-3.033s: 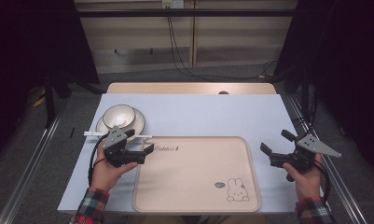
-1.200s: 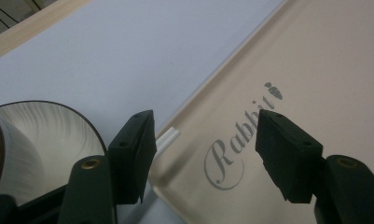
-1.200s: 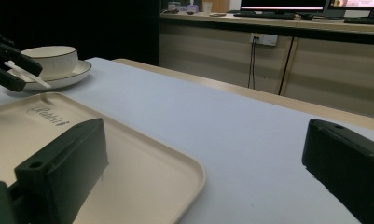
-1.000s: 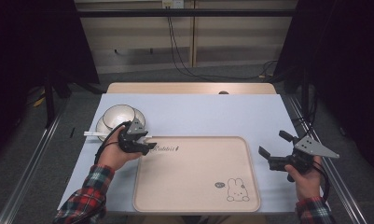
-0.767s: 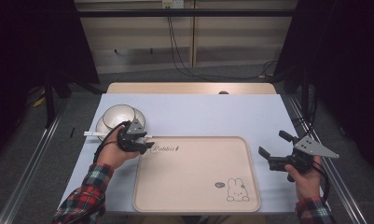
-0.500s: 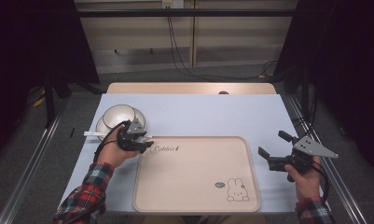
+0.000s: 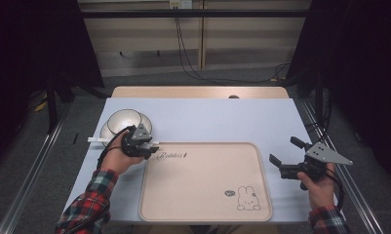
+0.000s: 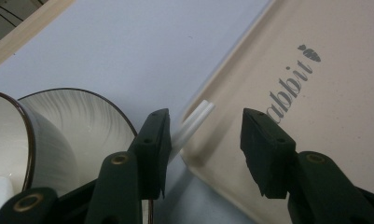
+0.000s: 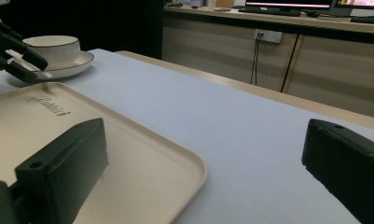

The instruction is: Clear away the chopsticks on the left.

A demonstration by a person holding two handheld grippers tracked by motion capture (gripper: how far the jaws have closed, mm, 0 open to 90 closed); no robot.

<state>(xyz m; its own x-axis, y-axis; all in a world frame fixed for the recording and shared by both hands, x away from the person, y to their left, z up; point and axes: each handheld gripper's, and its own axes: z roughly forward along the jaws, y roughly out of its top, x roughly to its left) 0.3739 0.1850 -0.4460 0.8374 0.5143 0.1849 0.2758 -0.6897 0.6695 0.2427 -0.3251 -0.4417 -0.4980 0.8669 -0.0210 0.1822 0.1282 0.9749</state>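
Since the earlier frame the left tongs (image 7: 143,144) have been narrowing around the white chopsticks (image 8: 192,125), which lie between the jaws, unpinched, at the tray's (image 7: 205,204) ten o'clock corner beside the bowl (image 7: 123,120). At three o'clock, the right tongs (image 7: 286,155) gape, released, above the tabletop (image 7: 217,119).
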